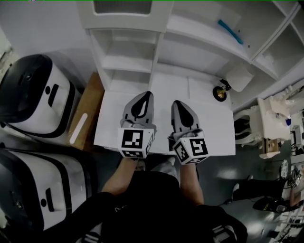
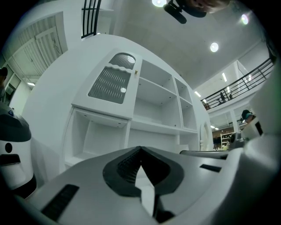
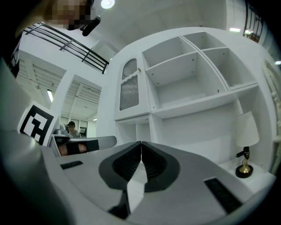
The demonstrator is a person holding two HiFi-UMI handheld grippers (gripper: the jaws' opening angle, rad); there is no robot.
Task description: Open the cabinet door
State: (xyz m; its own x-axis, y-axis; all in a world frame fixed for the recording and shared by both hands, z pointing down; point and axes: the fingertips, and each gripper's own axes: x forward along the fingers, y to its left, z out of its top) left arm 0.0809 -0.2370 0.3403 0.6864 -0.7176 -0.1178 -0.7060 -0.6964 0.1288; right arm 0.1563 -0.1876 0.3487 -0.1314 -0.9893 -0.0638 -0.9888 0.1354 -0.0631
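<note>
At 9 o'clock in the head view stands a white-and-black machine [image 1: 35, 95], with a second machine [image 1: 38, 185] at 7 o'clock. Just beside them a brown board [image 1: 88, 114] lies along the left edge of the white counter [image 1: 213, 133].

The person's left forearm [image 1: 116, 178] reaches up from 6 o'clock, bare below a dark sleeve. It holds the left gripper [image 1: 146, 95] roughly level over the counter, pointing toward 12 o'clock at the shelf unit [image 1: 128, 61]. In the left gripper view its tips [image 2: 140, 149] are pressed together with nothing between them.

The cabinet door [image 2: 112, 81], white with a ribbed panel, closes the shelf unit's upper left compartment. It lies flush with its frame. It is at 11 o'clock from the left gripper and well apart from both grippers. In the head view it sits at the top edge [image 1: 126, 7].

The right forearm [image 1: 190, 178] runs parallel to the left. The right gripper [image 1: 176, 103] is held level just beside the left one, its tips slightly further back. Its jaws [image 3: 141, 144] are fully closed on nothing. From it the door [image 3: 129, 90] shows at 11 o'clock.

At 2 o'clock from the right gripper a small lamp [image 1: 235, 78] with a white shade and brass base stands on the counter's far right corner.
</note>
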